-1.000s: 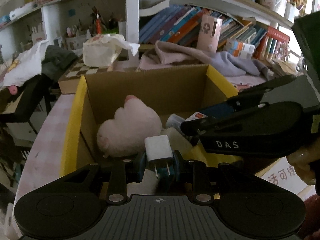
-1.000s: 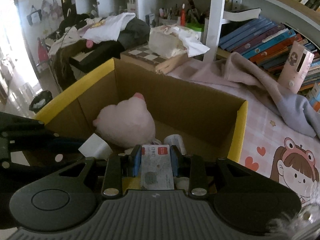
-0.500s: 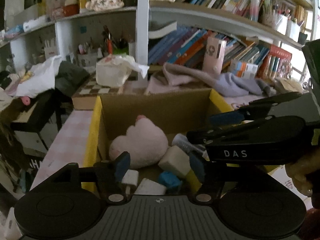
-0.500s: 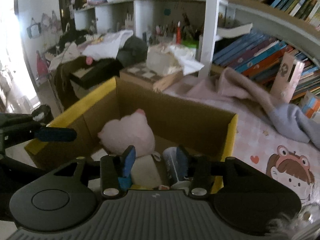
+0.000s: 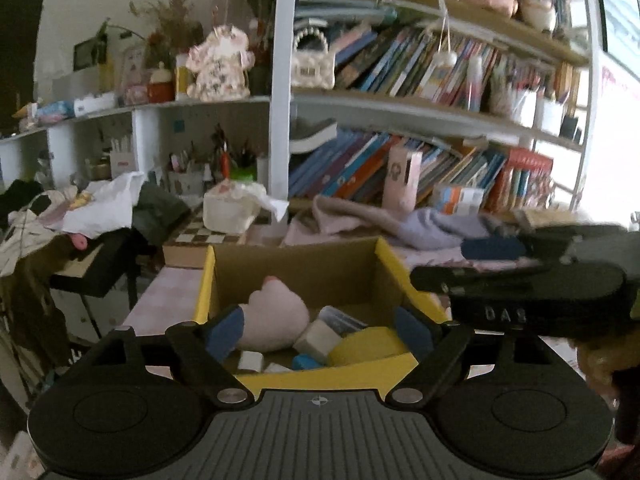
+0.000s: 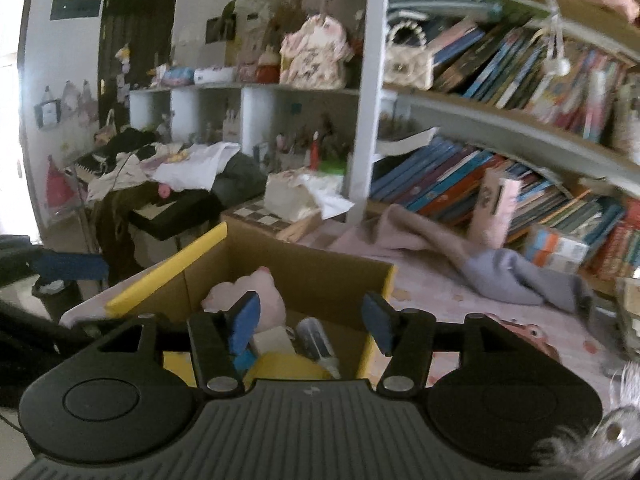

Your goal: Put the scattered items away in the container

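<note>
one box [image 5: 294, 268]; one pink plush [image 5: 276, 322]; perhaps six smaller items.

L gripper [image 5: 320, 330]: jaws opening, already wide, nothing between the blue pads [image 5: 224, 332]. Both linkage arms splayed out from the black body, pointing fwd and somewhat down. Nothing touches either pad.

R gripper [image 6: 310, 320]: jaws opening too, narrower than L, blue pads [image 6: 245, 320] bare, nothing clamped between them. Also aimed fwd and tilted down.

R gripper seen side-on from the L wrist cam, to the right of the L fingers and a bit higher, well apart from them. A blue L pad shows at far left edge of the R wrist cam, level with the R fingers.
</note>
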The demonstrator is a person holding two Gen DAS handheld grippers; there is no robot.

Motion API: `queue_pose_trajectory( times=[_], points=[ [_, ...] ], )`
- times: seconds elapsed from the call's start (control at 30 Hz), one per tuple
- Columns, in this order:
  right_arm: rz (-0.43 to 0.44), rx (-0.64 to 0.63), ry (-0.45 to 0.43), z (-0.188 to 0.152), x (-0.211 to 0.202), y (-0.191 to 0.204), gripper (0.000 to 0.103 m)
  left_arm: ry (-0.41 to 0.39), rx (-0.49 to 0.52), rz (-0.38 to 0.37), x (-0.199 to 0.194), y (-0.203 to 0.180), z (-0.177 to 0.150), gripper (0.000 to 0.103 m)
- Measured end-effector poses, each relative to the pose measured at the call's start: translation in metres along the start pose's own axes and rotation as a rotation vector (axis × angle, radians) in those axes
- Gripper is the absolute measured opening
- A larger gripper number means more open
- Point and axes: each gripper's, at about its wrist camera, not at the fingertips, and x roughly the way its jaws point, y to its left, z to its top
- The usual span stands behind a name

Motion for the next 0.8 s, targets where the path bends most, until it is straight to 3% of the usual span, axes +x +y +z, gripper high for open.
queue_pose_trajectory(
  times=[0.2, 0.4, 0.5, 0.57, 0.8],
  points=[
    [-0.059, 0.027, -0.047, -0.028, -0.06, 0.003, 0.058, -0.061, -0.034, 0.002, -0.043, -0.014, -0.021, 0.091],
    [-0.132, 0.021, -0.061, -0.058, -0.105, 0.007, 0.062, -0.03, -0.024, -0.005, -0.061, -0.029, -0.047, 0.092],
    [-0.16, 0.011, -0.042, -0.071, -0.118, 0.01, 0.065, -0.017, -0.013, -0.01, -0.067, -0.036, -0.053, 0.092],
    [-0.165, -0.005, -0.016, -0.078, -0.122, 0.013, 0.072, -0.002, -0.001, -0.012, -0.071, -0.04, -0.057, 0.096],
    [-0.144, -0.016, 0.07, -0.101, -0.135, 0.021, 0.083, 0.081, 0.017, -0.009, -0.072, -0.048, -0.074, 0.1]
  ],
)
